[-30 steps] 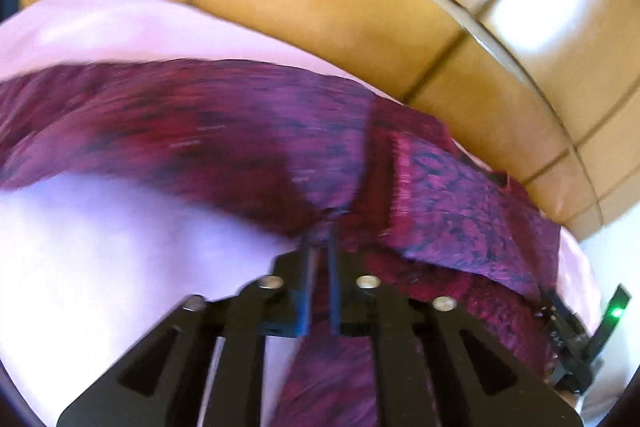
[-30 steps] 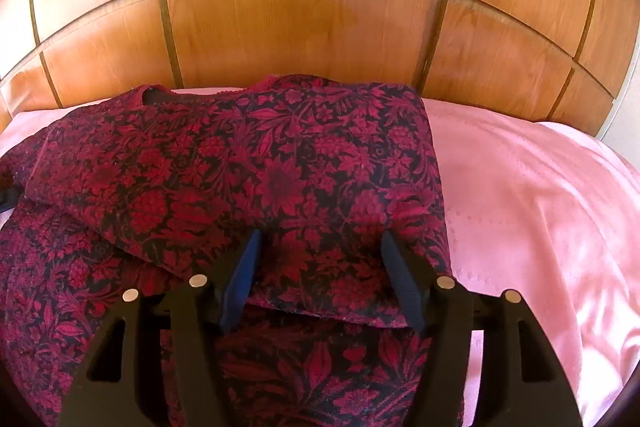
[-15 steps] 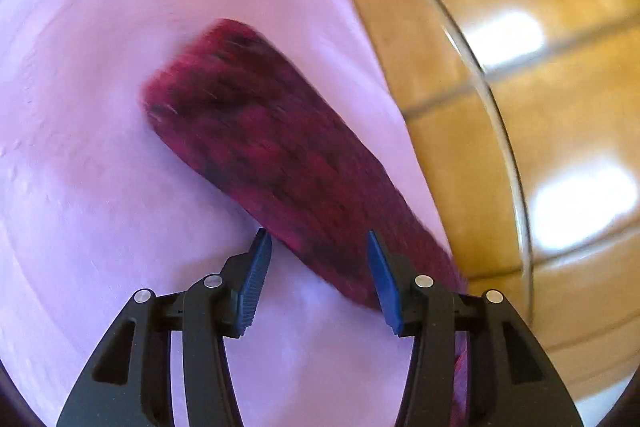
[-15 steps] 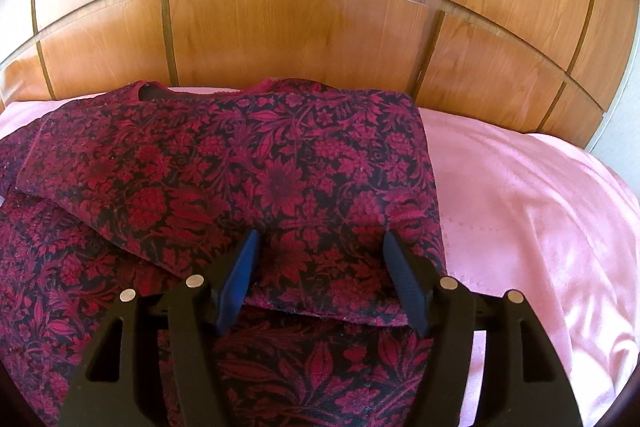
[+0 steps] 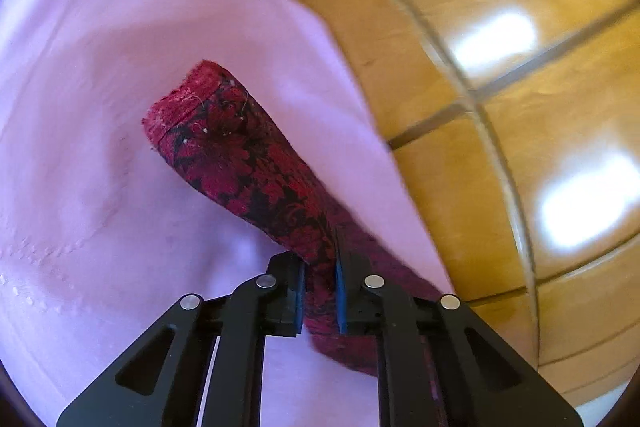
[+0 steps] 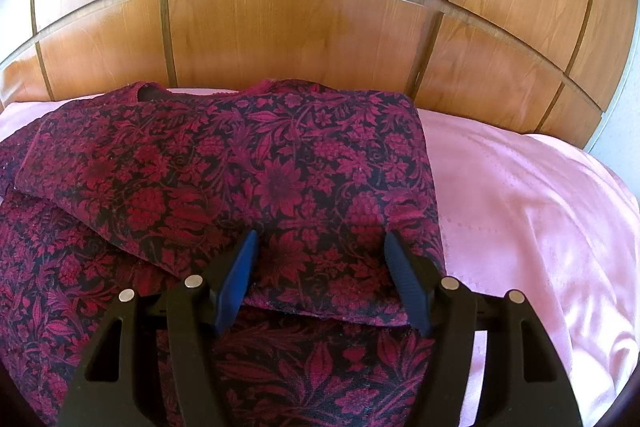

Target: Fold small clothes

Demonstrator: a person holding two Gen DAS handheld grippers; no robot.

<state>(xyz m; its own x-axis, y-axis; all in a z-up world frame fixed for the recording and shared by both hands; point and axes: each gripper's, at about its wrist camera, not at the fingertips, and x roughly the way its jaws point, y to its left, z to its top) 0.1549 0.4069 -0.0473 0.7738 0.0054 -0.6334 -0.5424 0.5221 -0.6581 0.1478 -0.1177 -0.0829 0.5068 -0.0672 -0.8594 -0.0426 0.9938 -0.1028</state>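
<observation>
Left gripper (image 5: pixel 320 301) clenched on the sleeve (image 5: pixel 240 163) of the red floral garment (image 6: pixel 224 179); sleeve running straight ahead from the fingers and a little leftward, cuff farthest out, over the pink bedsheet (image 5: pixel 80 187). Right gripper (image 6: pixel 320 279) released, fingers spread above the folded garment on the bed, just ahead of and under them. Left hand nearer the sleeve; probably next: carrying it across onto the folded body.

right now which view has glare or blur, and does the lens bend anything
Left wrist view: bright glare patches on the wooden headboard, its edges slightly smeared. Right wrist view: sharp floral garment, evenly lit, headboard seams bowed by the fisheye.
</observation>
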